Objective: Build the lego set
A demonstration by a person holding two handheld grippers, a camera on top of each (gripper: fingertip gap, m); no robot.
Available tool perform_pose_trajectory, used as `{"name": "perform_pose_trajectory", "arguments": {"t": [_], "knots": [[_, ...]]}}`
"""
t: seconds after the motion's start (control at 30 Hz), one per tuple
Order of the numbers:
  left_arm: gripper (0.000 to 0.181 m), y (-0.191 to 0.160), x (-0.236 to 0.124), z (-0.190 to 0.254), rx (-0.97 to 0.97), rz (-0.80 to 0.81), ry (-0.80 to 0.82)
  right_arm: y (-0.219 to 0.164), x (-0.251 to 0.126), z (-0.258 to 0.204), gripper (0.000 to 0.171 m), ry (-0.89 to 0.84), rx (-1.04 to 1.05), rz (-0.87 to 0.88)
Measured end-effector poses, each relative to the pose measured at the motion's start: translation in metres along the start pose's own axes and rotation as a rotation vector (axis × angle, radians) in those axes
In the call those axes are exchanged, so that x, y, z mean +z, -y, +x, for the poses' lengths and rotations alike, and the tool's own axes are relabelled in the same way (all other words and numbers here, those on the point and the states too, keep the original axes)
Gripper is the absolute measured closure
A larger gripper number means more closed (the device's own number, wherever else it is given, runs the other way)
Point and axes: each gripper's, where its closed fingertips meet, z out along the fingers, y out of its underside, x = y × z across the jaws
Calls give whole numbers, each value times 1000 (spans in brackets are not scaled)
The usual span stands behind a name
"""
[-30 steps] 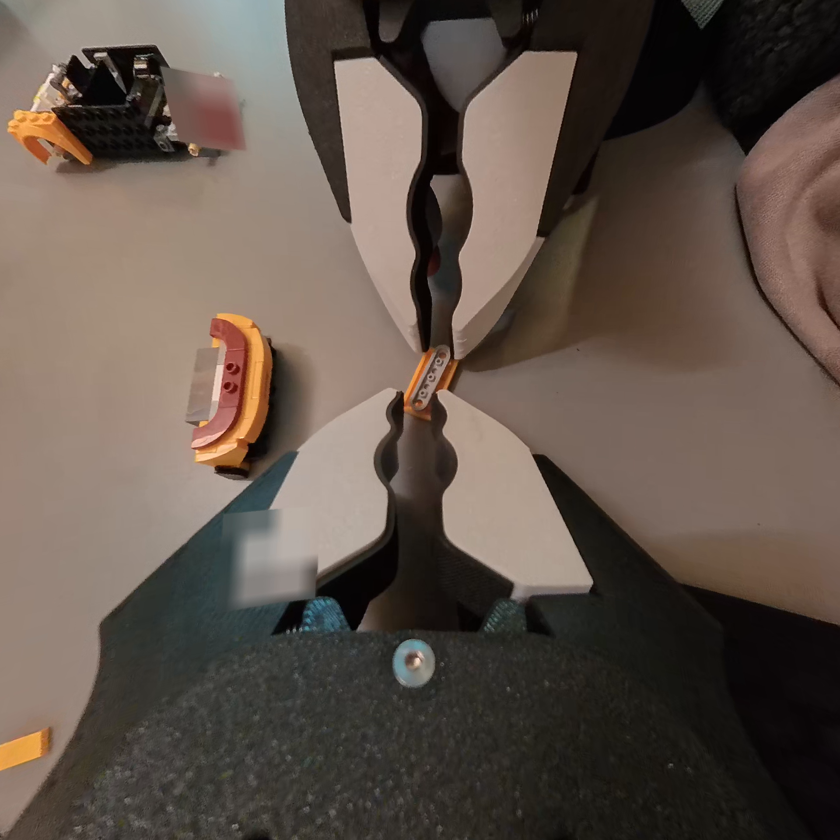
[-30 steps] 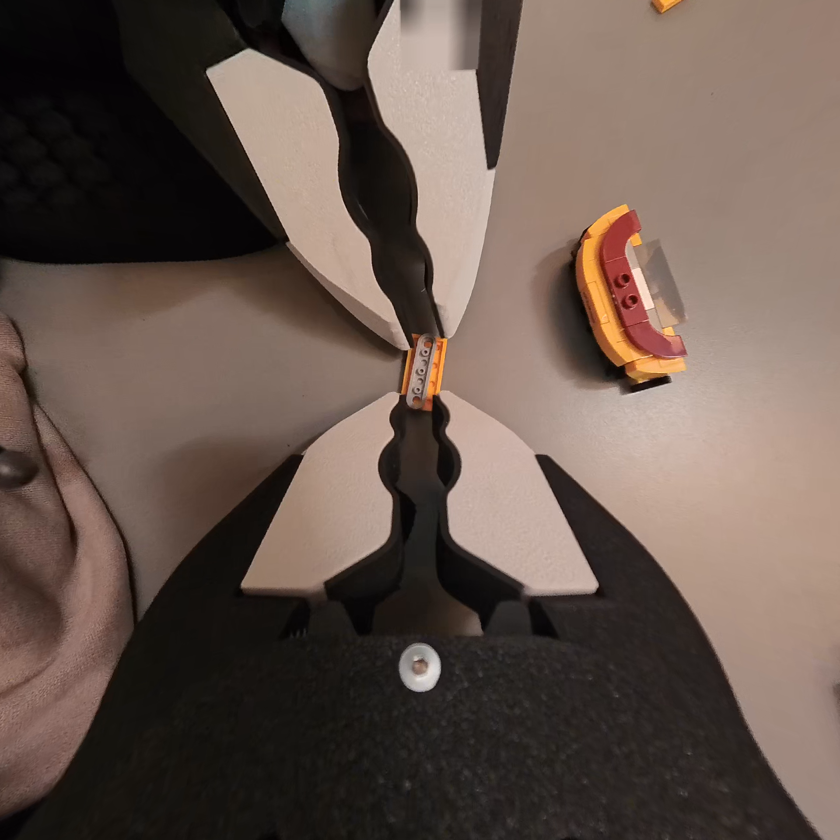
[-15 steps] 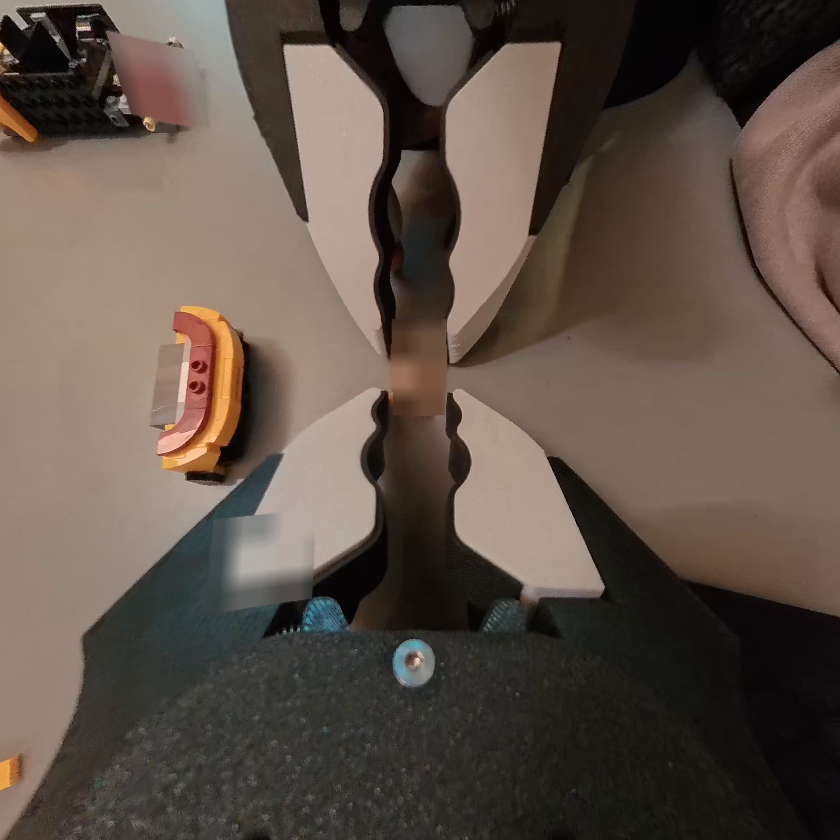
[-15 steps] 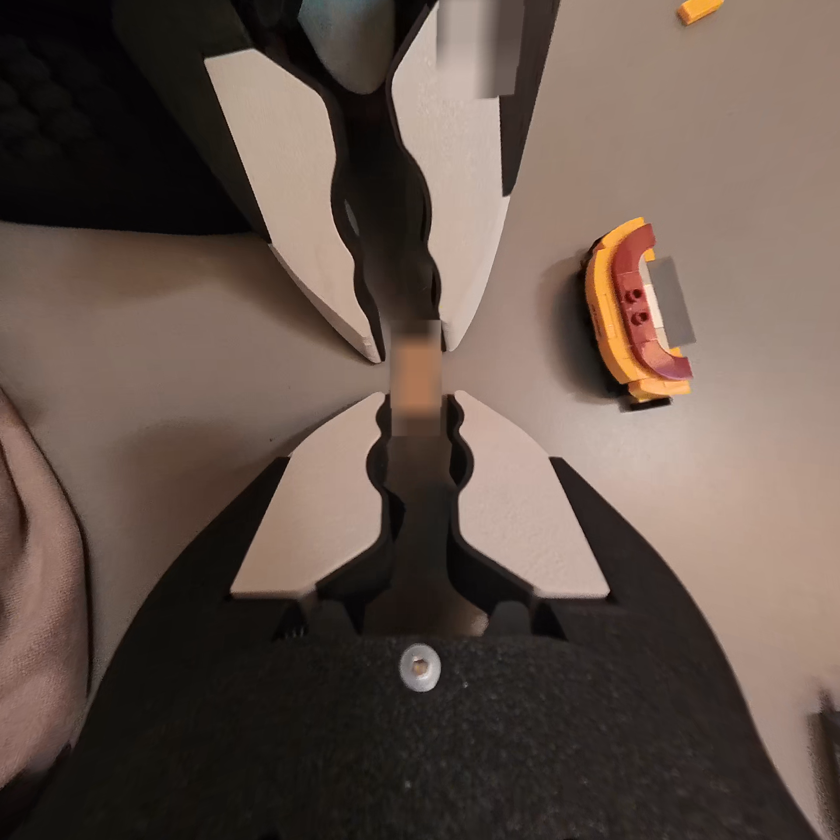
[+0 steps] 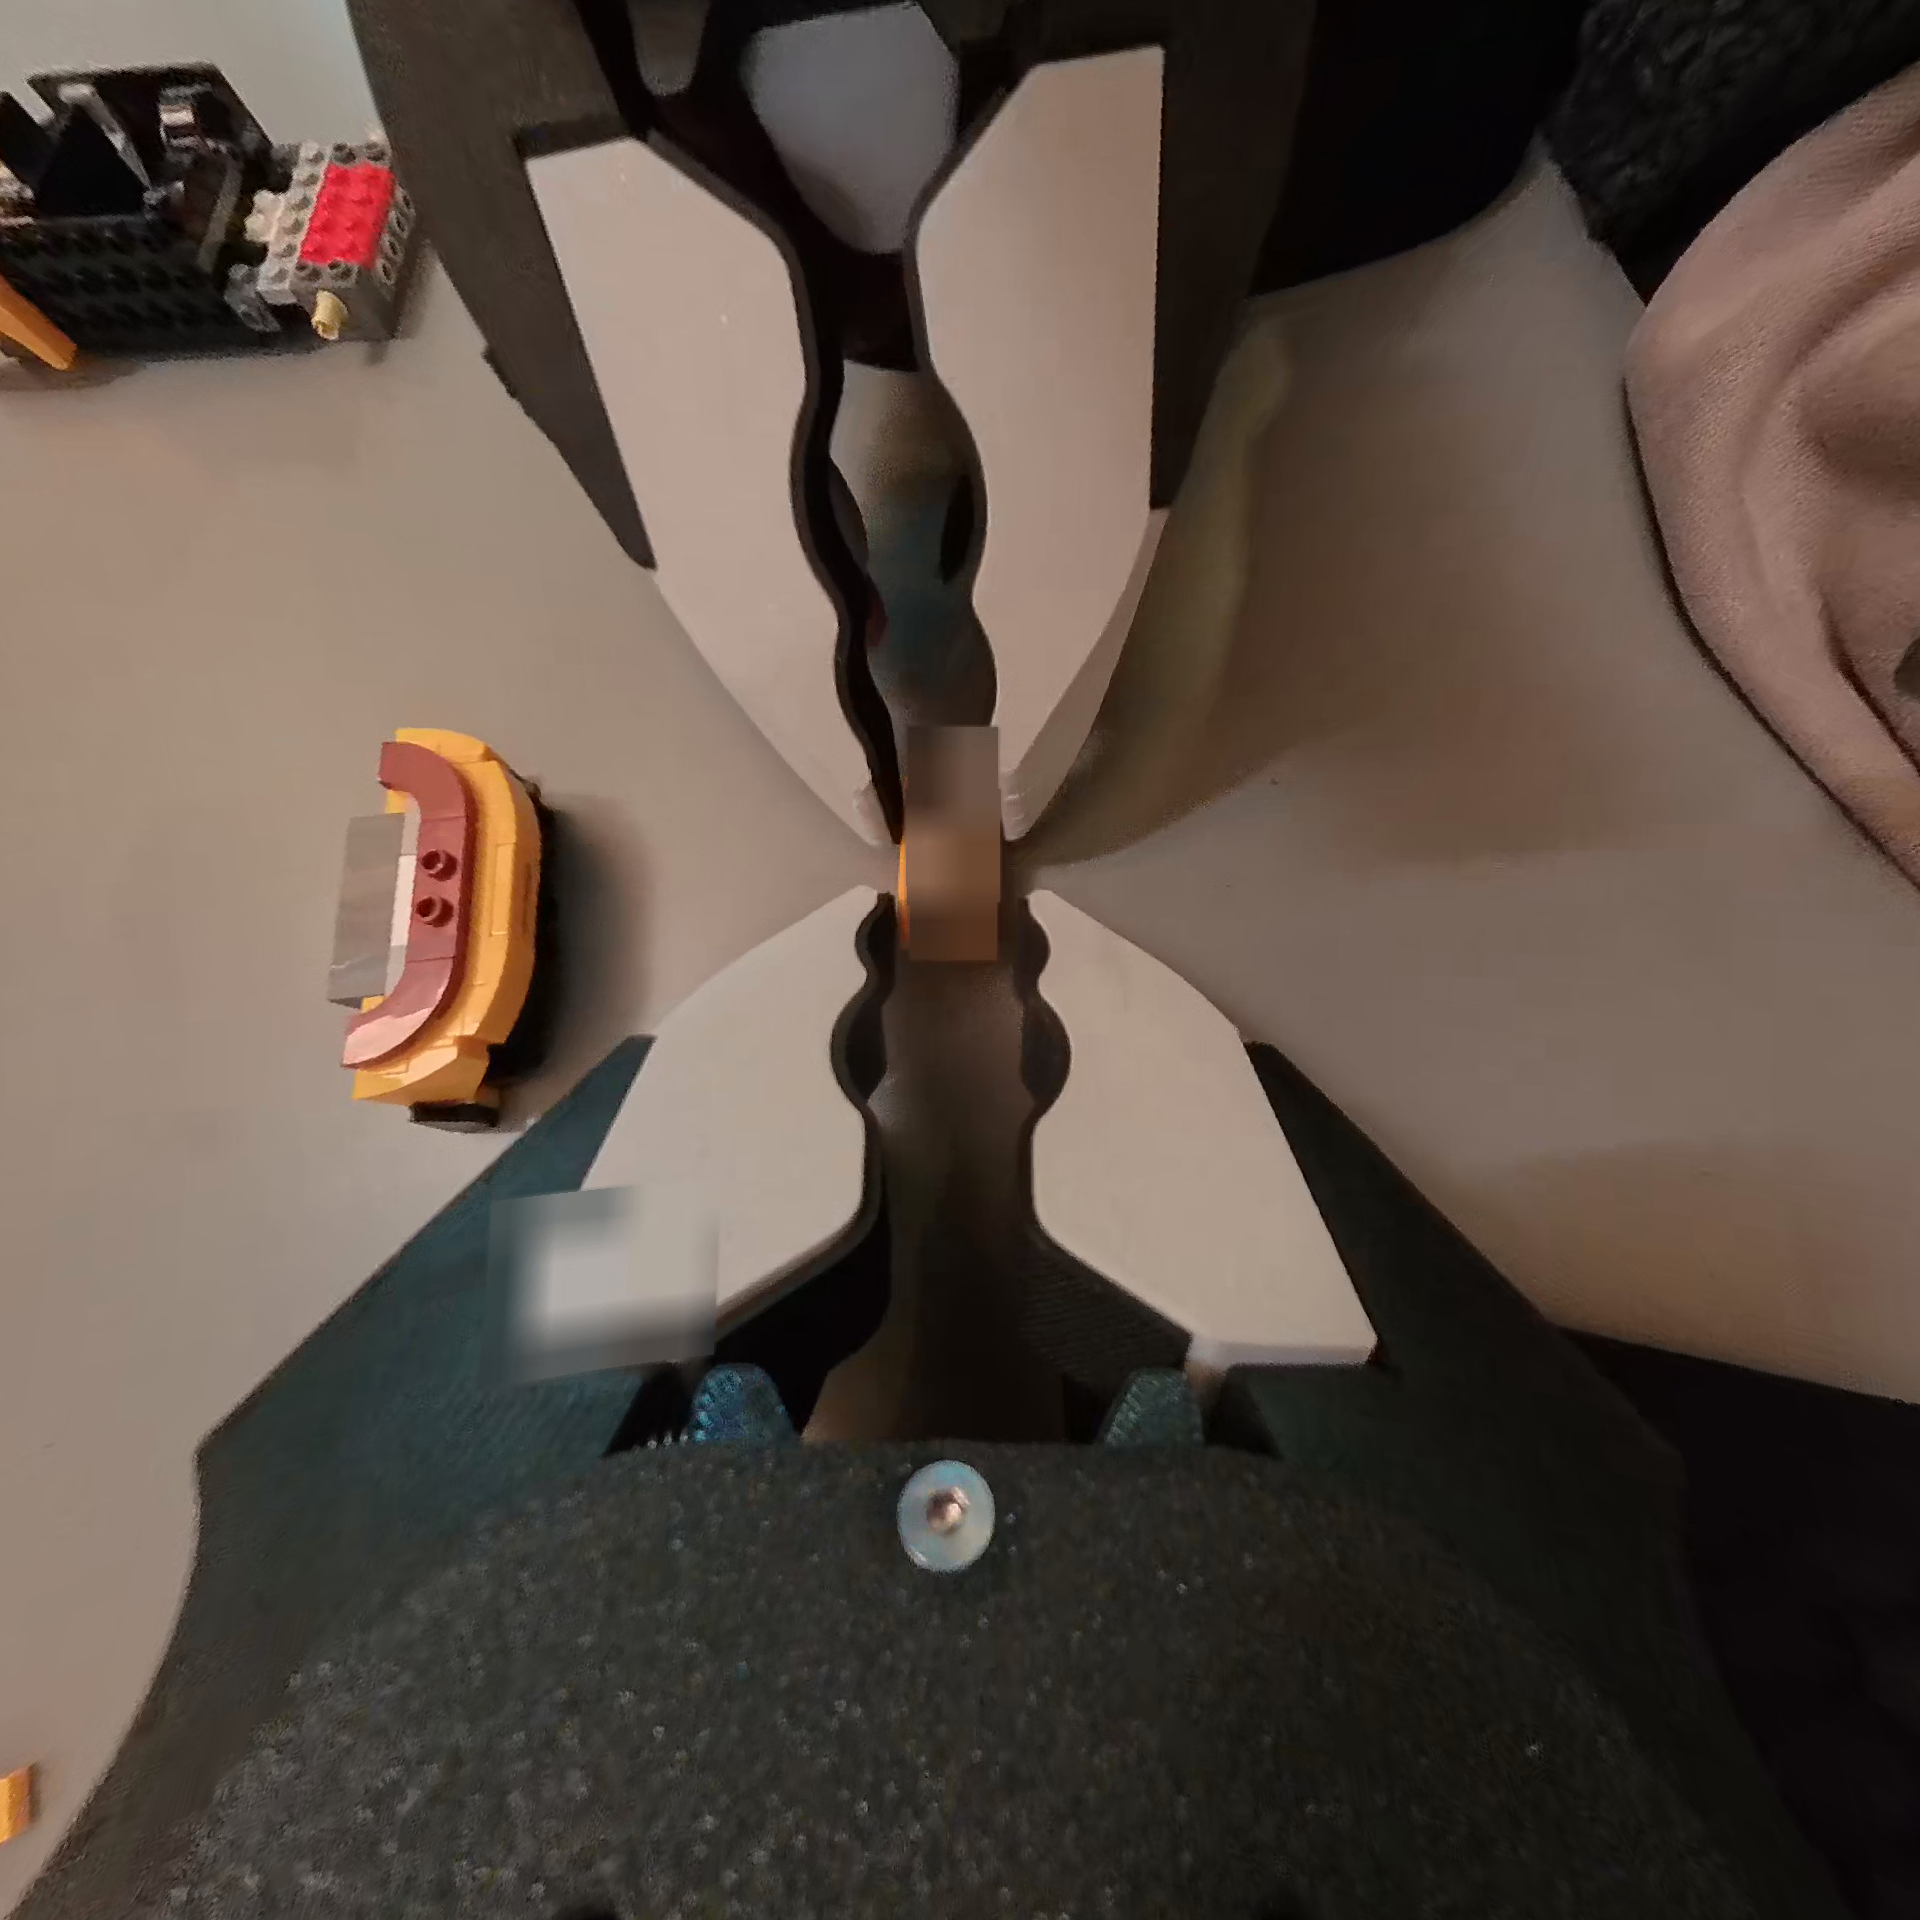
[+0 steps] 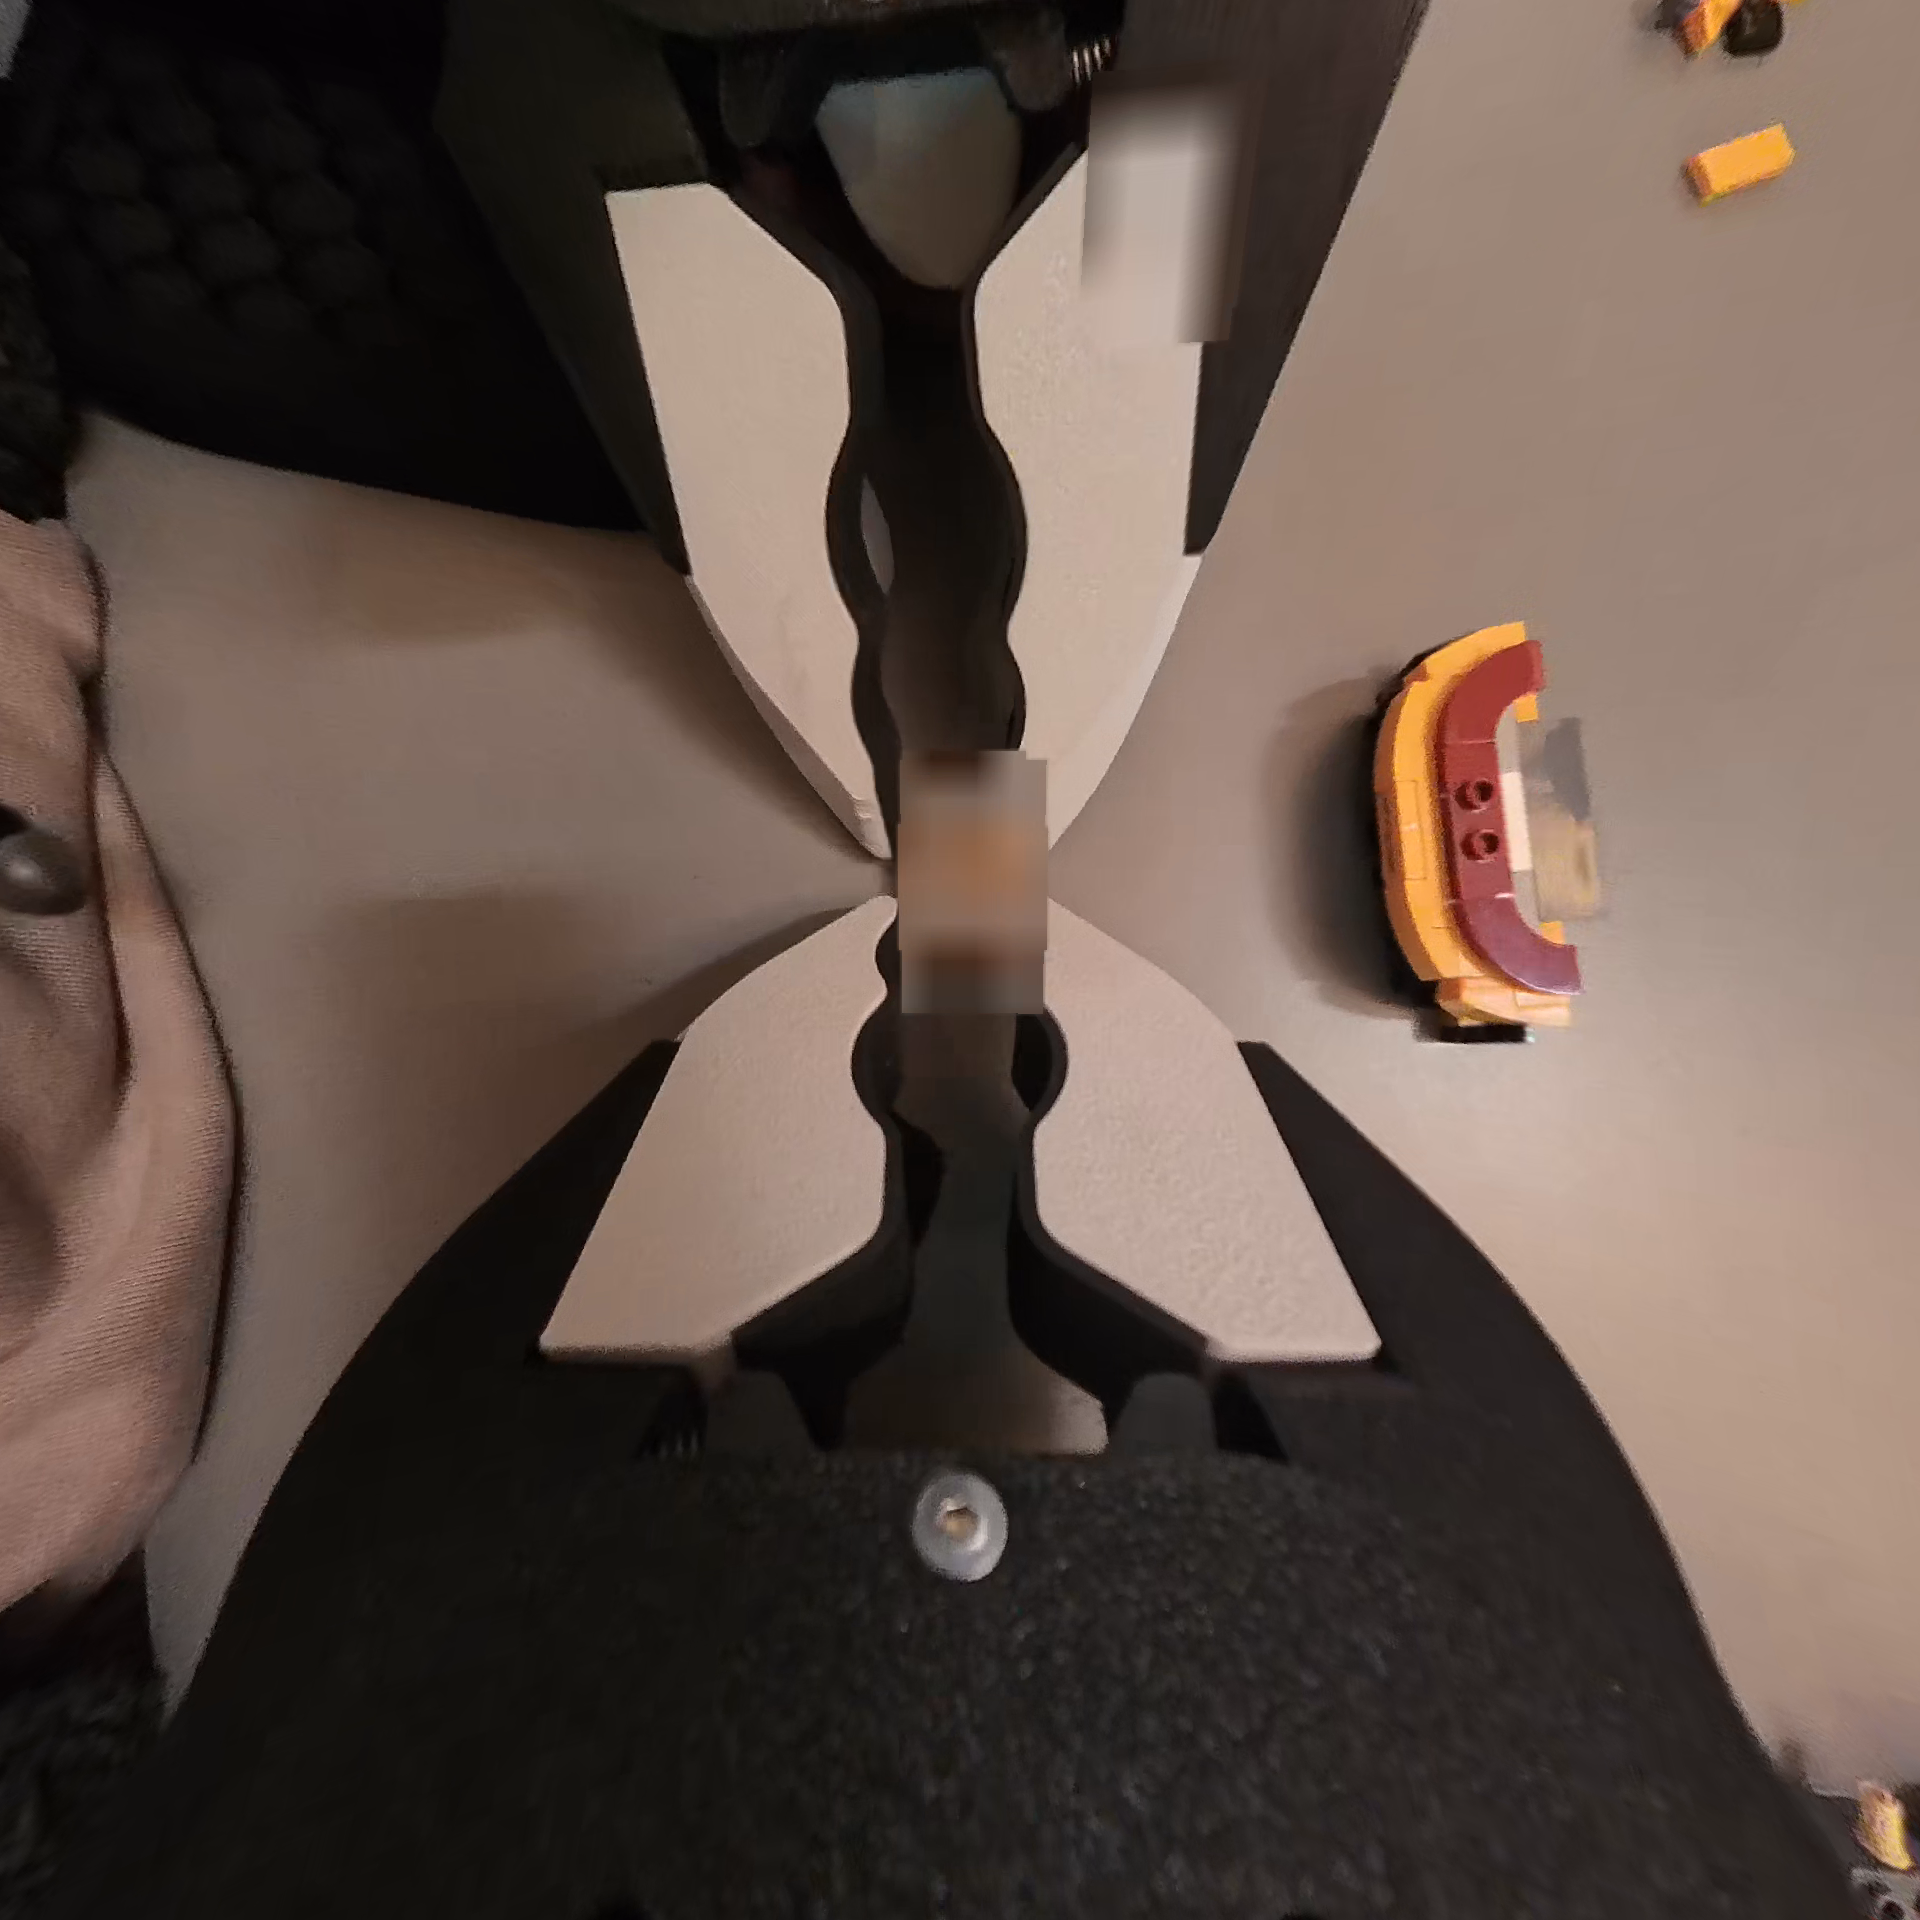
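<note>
My left gripper (image 5: 951,914) and right gripper (image 6: 968,920) meet tip to tip just above the grey table. Between the two pairs of tips sits a small orange lego piece (image 5: 902,883). A blur patch covers most of it, so only its orange left edge shows. Both grippers are narrowly closed around it, one on each end. In the left wrist view the right gripper (image 5: 945,826) comes in from the top. In the right wrist view the left gripper (image 6: 966,836) does the same. A curved orange and dark red sub-assembly (image 5: 442,914) lies on the table beside the tips and also shows in the right wrist view (image 6: 1475,831).
A black lego build with a red brick (image 5: 156,270) stands at the far left. Loose orange pieces (image 6: 1737,161) lie farther out, and one more (image 5: 16,1813) lies near the left gripper's body. A pinkish cloth (image 5: 1787,468) lies on the other side and also shows in the right wrist view (image 6: 94,1039). The grippers are tip to tip, or close to it.
Both pairs of jaws stand a little wider than one second ago. The two grippers have lined up straighter, tip to tip. The held piece has stayed between them.
</note>
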Motion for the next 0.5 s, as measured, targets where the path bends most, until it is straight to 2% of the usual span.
{"name": "perform_pose_trajectory", "arguments": {"t": [0.37,0.5], "knots": [[164,17,-12,-4,-31,99,4,12,-18,1,155,-38,-47,79],[164,16,-14,-8,-67,92,15,17,-30,9,145,-176,-198,124]]}}
